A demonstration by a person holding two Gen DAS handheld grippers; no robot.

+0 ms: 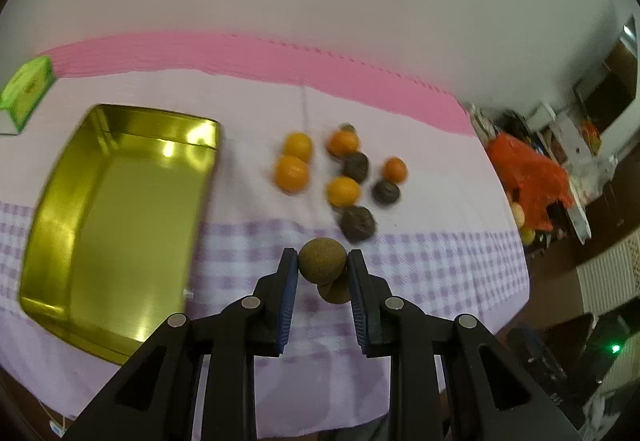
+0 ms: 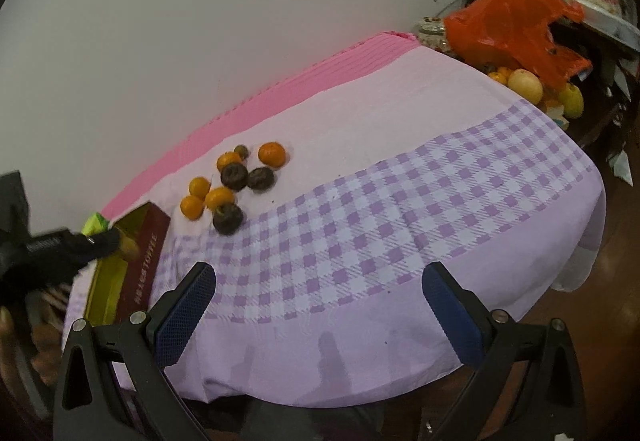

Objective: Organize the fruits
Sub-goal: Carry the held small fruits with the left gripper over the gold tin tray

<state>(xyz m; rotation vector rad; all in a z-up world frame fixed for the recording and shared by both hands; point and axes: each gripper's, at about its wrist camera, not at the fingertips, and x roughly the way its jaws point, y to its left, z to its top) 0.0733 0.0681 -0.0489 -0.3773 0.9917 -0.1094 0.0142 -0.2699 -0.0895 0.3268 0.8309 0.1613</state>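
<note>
My left gripper is shut on a round brown fruit, held above the checked cloth; a second brown fruit hangs just below it. Several oranges and dark brown fruits lie on the cloth beyond it. An empty gold tin tray sits to the left. In the right wrist view my right gripper is open and empty above the cloth's front part; the fruit pile lies far left, and the left gripper holds the fruit over the tray.
A green box stands beyond the tray. An orange plastic bag with yellow fruits lies off the table's far right corner. A pink cloth strip runs along the white wall.
</note>
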